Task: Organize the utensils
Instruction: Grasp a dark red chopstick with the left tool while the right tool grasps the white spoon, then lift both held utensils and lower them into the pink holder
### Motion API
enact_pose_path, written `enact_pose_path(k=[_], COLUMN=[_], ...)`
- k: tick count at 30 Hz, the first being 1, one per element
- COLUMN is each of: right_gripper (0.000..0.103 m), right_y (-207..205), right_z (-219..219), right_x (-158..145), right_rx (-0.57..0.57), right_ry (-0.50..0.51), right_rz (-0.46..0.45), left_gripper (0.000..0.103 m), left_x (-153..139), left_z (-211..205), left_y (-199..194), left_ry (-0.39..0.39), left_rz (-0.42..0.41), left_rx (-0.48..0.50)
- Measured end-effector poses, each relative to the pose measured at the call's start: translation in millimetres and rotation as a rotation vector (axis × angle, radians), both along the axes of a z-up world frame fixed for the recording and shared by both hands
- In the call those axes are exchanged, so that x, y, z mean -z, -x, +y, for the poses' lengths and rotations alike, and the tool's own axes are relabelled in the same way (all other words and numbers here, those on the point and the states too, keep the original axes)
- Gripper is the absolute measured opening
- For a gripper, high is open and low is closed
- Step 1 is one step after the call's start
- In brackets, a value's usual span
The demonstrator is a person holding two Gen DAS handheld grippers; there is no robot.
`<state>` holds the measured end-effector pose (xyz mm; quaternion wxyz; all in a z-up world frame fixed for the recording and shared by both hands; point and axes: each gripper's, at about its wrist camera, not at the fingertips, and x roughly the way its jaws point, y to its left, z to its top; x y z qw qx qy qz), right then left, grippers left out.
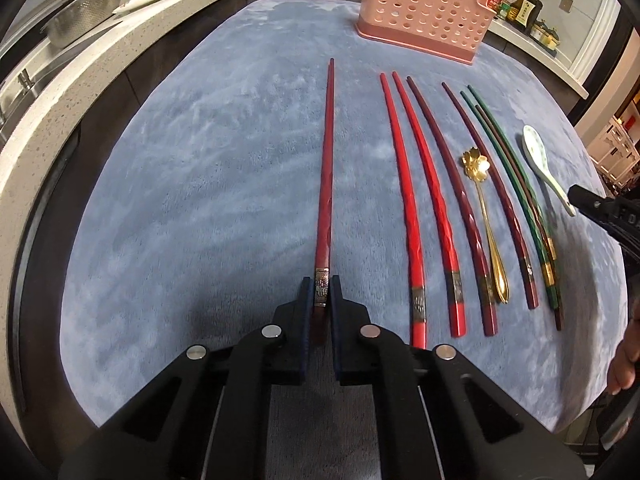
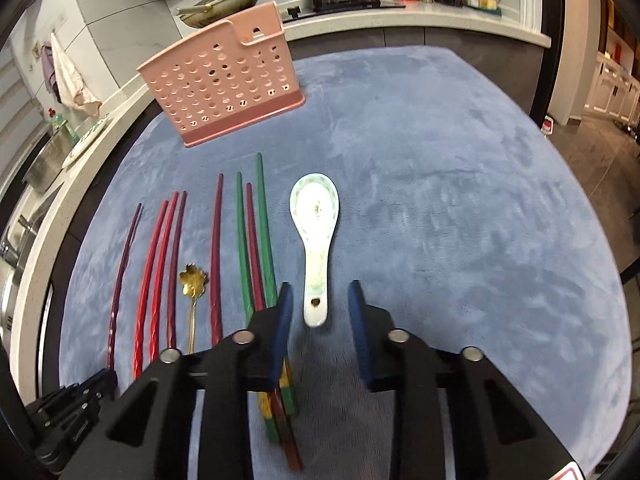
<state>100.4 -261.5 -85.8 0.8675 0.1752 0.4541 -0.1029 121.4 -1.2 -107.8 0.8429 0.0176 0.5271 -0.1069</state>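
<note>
Chopsticks and spoons lie in a row on a blue-covered table (image 1: 200, 184). The left hand-held gripper (image 1: 321, 292) is clamped on the near, banded end of a dark red chopstick (image 1: 326, 168), which lies apart at the left. The right hand-held gripper (image 2: 318, 300) stands open around the handle of a white ceramic spoon (image 2: 316, 220), pads not touching it. A gold spoon (image 1: 486, 216) lies among the chopsticks. A pink perforated holder (image 1: 424, 8) stands at the far side.

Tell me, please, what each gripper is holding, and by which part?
The left gripper clamps a dark red chopstick at its banded thick end. The right gripper holds nothing; the white ceramic spoon handle lies between its jaws.
</note>
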Motion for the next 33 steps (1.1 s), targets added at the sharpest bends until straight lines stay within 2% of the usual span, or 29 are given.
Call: enact_pose_path(k=[7,13,19,26,33], right_gripper=[0.013,0.012,0.010,0.007,0.007], right_y=[-9.7,-10.3,-1.9,15.1,22.1], right_z=[-6.0,-6.8,-4.6,-9.7,-12.9], right_x=[15.6,26.5,12.8,-24.6,-55.4], right_rx=[-0.004,-0.019,-0.021,0.004,0.012], right_ry=[-0.042,-0.058,-0.035,0.002,0.036], right_rz=[0.011,0.016,-0.010,-0.069,-0.114], left_gripper=[0.008,0.008,0.007,0.007,0.007], left_x=[0.9,1.3,-4.3,-40.1,-99.6], left_z=[-1.7,-2.5,1.0,8.3,15.4], left_y=[1.5,0.5,0.0,4.6,-2.0], left_ry=[-0.012,-0.015,0.011,0.043,0.067], left_rz=[-0.009,-0.011,-0.008,-0.087,-0.209], left_rx=[-0.003,-0.002,-0.007,-0.002,-0.011])
